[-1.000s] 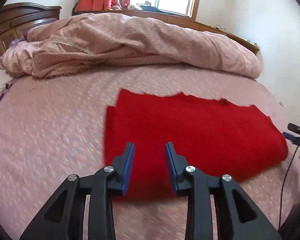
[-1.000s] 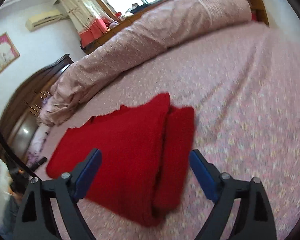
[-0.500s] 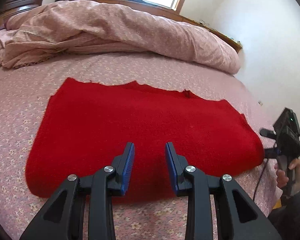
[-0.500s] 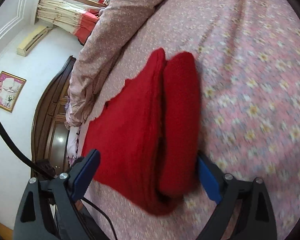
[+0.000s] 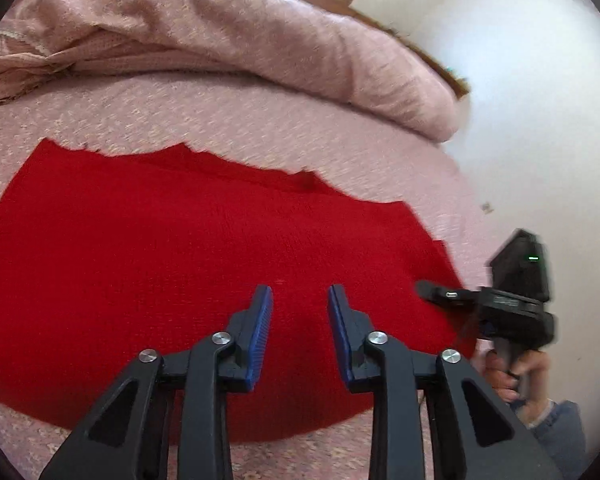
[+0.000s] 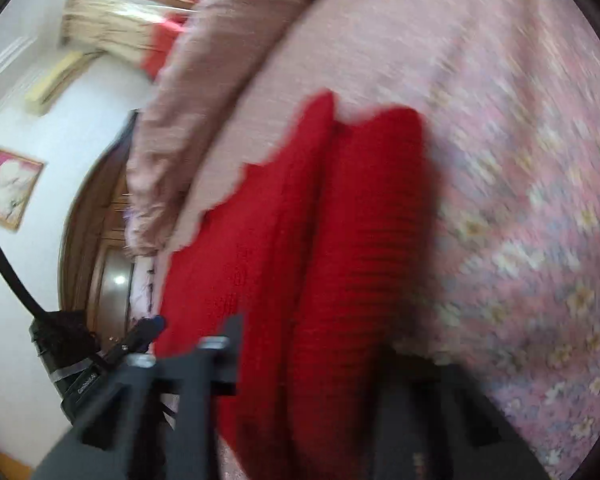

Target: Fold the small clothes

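Observation:
A red knitted garment [image 5: 188, 264] lies folded flat on the pink floral bed sheet [image 5: 228, 120]. My left gripper [image 5: 299, 300] hovers over its near middle, jaws open and empty. The right gripper shows at the garment's right end in the left wrist view [image 5: 440, 292]. In the blurred right wrist view the garment [image 6: 320, 248] fills the space between the fingers of the right gripper [image 6: 320, 344]. The jaws stand wide apart around the garment's thick folded end. The fingertips are hidden by the fabric.
A bunched pink duvet [image 5: 228, 28] lies across the far side of the bed. A white wall [image 5: 540, 100] stands past the bed's right edge. A dark wooden headboard [image 6: 100, 240] and a framed picture [image 6: 8, 188] show in the right wrist view.
Both grippers have moved closer to the garment. The right gripper has pushed in around the garment's folded end, which now hides its fingertips. The left gripper stays open.

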A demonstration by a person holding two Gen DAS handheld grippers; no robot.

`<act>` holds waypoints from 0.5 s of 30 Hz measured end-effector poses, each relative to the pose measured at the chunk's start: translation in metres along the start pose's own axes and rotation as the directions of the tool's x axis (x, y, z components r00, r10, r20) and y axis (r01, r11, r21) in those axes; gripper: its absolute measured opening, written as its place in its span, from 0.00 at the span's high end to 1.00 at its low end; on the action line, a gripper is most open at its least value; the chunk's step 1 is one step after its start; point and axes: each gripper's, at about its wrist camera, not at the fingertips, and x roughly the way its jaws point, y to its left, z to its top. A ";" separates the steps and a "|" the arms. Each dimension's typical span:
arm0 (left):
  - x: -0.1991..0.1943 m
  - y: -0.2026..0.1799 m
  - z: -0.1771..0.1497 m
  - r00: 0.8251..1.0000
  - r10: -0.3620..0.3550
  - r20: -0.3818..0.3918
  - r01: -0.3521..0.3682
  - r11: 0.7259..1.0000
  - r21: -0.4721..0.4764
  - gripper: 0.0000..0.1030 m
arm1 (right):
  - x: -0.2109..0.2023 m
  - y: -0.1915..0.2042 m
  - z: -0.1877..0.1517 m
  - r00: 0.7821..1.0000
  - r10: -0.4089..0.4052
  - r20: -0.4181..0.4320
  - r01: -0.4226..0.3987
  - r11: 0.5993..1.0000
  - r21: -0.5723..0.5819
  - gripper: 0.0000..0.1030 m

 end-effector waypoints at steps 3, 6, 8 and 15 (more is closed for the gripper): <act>0.010 0.004 -0.001 1.000 -0.006 -0.024 0.006 1.000 -0.023 0.92 | -0.005 0.014 -0.003 0.999 -0.041 0.026 0.042 0.998 -0.044 0.77; 0.023 0.008 -0.006 0.998 0.023 -0.052 -0.024 1.000 -0.015 0.98 | -0.011 0.028 -0.004 0.998 -0.045 0.051 0.049 0.996 -0.075 0.77; 0.029 0.008 -0.008 0.997 0.038 -0.066 -0.039 0.999 -0.009 0.98 | -0.012 0.030 -0.004 0.997 -0.050 0.054 0.054 0.995 -0.081 0.77; 0.023 -0.019 -0.012 0.983 0.166 -0.078 -0.159 0.983 0.089 1.00 | -0.009 0.028 -0.005 0.995 -0.084 0.049 0.088 0.993 -0.082 0.77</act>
